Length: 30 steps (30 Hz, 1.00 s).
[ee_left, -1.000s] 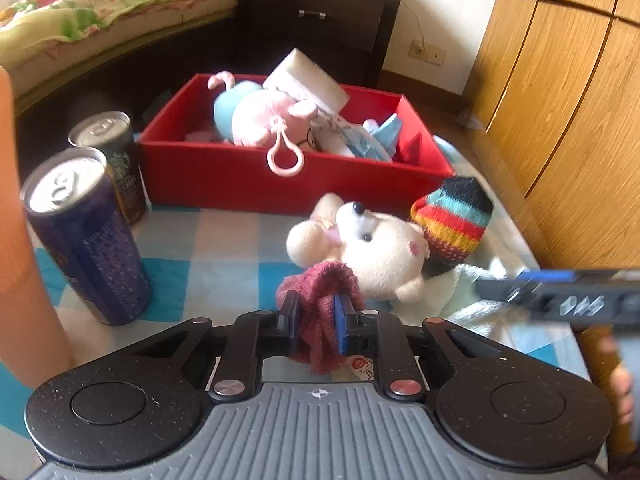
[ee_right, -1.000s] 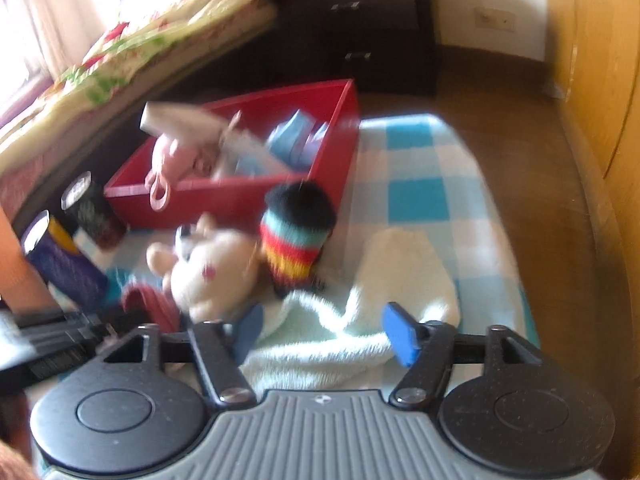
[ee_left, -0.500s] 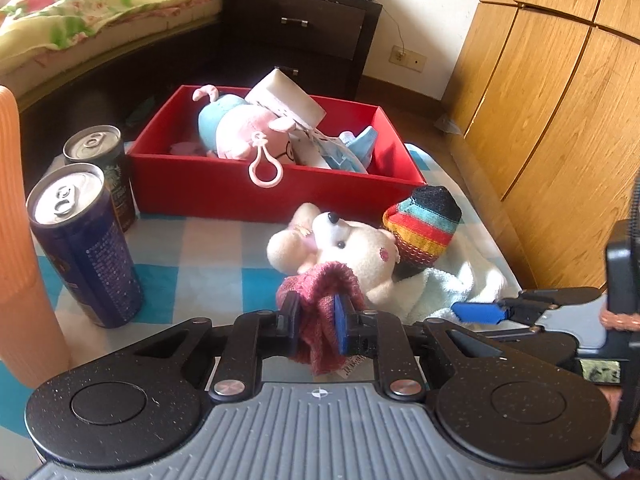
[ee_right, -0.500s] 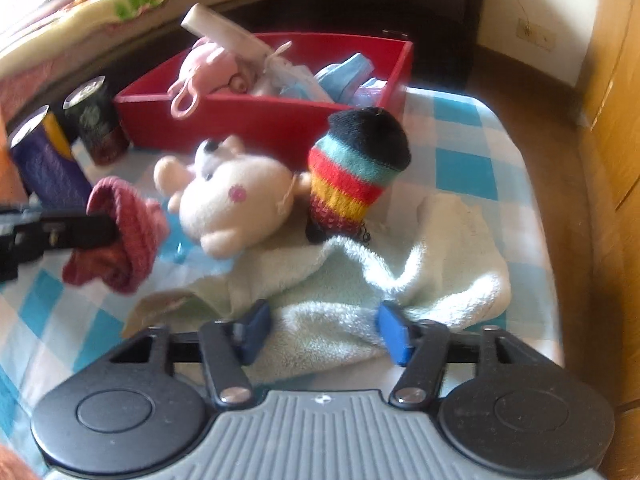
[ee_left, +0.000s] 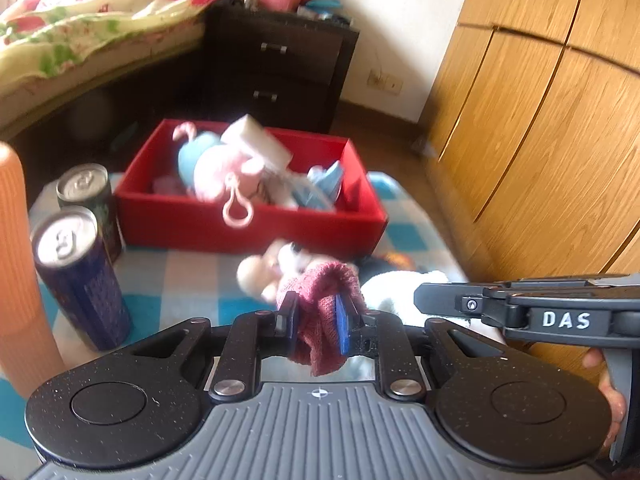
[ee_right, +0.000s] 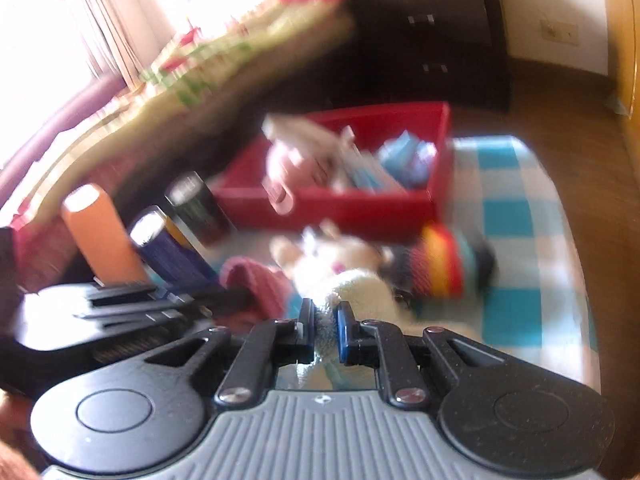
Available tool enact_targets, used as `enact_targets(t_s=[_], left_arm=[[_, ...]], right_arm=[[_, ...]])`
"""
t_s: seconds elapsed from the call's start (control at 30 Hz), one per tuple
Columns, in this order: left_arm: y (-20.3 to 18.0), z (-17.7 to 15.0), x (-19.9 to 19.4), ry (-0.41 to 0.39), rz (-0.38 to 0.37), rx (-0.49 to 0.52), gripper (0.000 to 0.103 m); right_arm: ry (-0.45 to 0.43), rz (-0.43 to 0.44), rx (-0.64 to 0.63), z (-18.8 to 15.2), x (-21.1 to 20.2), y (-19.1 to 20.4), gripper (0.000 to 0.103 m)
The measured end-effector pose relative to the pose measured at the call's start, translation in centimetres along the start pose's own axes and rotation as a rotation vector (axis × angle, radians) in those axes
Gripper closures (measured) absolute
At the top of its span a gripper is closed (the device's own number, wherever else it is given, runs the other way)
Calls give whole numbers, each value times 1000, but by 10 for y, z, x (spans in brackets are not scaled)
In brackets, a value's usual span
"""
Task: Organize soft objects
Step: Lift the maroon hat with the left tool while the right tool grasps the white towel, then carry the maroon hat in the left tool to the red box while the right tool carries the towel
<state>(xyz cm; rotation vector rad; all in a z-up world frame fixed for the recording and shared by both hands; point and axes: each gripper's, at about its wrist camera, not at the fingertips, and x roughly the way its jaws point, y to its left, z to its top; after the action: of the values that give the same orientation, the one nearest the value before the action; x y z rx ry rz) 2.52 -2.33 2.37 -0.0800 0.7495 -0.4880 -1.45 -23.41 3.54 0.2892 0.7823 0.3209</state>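
My left gripper (ee_left: 318, 322) is shut on a maroon knit sock (ee_left: 326, 300) and holds it above the checked cloth; the sock also shows in the right wrist view (ee_right: 256, 282). My right gripper (ee_right: 324, 330) is shut on the pale green towel (ee_right: 360, 292), lifted off the cloth. A white plush bear (ee_right: 328, 258) and a striped knit sock (ee_right: 444, 266) lie in front of the red box (ee_left: 248, 220), which holds a pink plush (ee_left: 224, 168) and other soft items.
Two drink cans (ee_left: 80, 276) (ee_left: 88, 196) and an orange cylinder (ee_left: 20, 264) stand left on the blue checked cloth (ee_right: 532, 208). A wooden wardrobe (ee_left: 552, 128) is on the right. A dark nightstand (ee_left: 280, 68) and a bed (ee_left: 80, 32) are behind.
My right gripper has shut on the towel and raised it. My left gripper has risen with the maroon sock in it. Both views are now blurred by motion.
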Motion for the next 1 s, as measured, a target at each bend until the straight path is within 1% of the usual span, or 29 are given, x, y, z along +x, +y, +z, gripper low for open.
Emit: enact_targets(t_s=[0.07, 0.2, 0.37, 0.5, 0.73, 1.0], left_arm=[[-2, 6, -7, -27, -7, -8, 85], [-4, 16, -21, -81, -21, -23, 85], [-5, 30, -36, -147, -39, -32, 84], [-8, 41, -44, -195, -38, -28, 84], [-11, 50, -49, -240, -36, -15, 84], [-8, 55, -52, -271, -21, -23, 84]], right_arm=[[-28, 40, 21, 4, -9, 3, 103], [-84, 81, 32, 12, -19, 12, 103], [-183, 125, 30, 26, -36, 23, 103], [-253, 123, 14, 35, -44, 31, 103], [-307, 127, 0, 46, -49, 38, 103], [-338, 124, 12, 48, -56, 36, 103]])
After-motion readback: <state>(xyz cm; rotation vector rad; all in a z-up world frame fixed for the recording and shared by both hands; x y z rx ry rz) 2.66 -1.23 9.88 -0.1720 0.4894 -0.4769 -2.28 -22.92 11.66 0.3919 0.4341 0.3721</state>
